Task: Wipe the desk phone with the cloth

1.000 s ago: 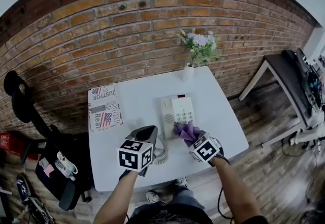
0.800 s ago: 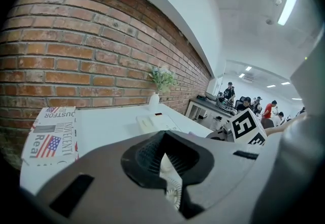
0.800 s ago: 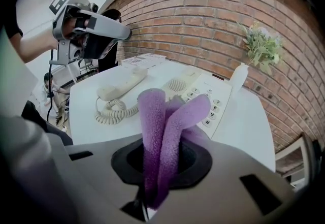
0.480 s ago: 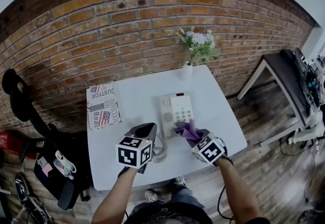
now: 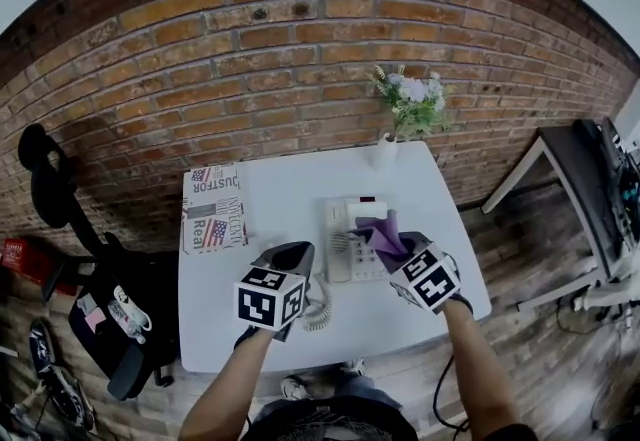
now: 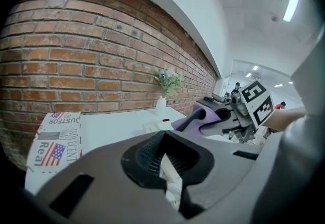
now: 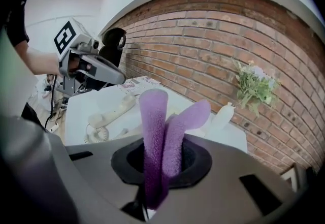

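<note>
White table [image 5: 260, 199] by the brick wall bears the desk phone [image 5: 352, 221]; the right claw [image 7: 161, 167], clamped on the purple cloth [image 7: 155, 131], is over its keys, seemingly mid-wipe and needing pressed strokes next, while the left claw [image 6: 165, 164] pinches a white piece [image 6: 170, 180].

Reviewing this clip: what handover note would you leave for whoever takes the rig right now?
Left tool: shut, empty, near the handset.
Right tool: shut on the purple cloth, over the desk phone's keypad.
Handset: off its cradle, lying on the table left of the phone.
Done: cloth gripped and at the phone; extent wiped unclear.
Left: wipe phone and handset, then likely rehang the handset.
</note>
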The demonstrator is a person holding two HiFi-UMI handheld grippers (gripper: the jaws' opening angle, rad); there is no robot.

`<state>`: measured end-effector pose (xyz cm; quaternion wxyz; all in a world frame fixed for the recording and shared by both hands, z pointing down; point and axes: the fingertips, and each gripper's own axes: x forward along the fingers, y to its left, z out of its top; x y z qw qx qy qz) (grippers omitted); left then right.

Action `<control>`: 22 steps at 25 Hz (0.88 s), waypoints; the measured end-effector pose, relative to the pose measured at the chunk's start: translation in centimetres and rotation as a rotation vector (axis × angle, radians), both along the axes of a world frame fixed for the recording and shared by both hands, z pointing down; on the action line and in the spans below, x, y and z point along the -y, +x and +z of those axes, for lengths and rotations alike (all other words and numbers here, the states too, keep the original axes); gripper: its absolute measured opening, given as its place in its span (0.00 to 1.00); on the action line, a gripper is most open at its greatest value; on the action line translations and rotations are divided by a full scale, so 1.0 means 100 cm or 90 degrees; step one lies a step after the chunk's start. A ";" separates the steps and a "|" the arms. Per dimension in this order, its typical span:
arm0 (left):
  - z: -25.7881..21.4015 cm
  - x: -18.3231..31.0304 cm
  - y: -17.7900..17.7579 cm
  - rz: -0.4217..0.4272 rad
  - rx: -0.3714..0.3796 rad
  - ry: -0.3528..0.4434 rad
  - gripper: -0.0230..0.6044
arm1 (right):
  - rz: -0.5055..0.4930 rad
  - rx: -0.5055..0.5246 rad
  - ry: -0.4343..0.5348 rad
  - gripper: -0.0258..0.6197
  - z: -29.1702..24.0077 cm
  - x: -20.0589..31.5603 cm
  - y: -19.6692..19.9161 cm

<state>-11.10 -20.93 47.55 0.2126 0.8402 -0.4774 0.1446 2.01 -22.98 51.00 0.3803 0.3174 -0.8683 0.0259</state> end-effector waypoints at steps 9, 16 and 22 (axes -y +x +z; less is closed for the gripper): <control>-0.005 0.014 -0.014 -0.058 0.012 0.001 0.04 | -0.044 0.014 0.049 0.11 -0.024 0.070 -0.040; -0.003 0.015 -0.031 -0.105 0.025 -0.003 0.04 | -0.050 -0.020 0.050 0.11 -0.003 0.104 -0.064; 0.004 0.011 -0.043 -0.130 0.028 -0.014 0.04 | -0.091 -0.053 0.010 0.11 0.029 0.096 -0.081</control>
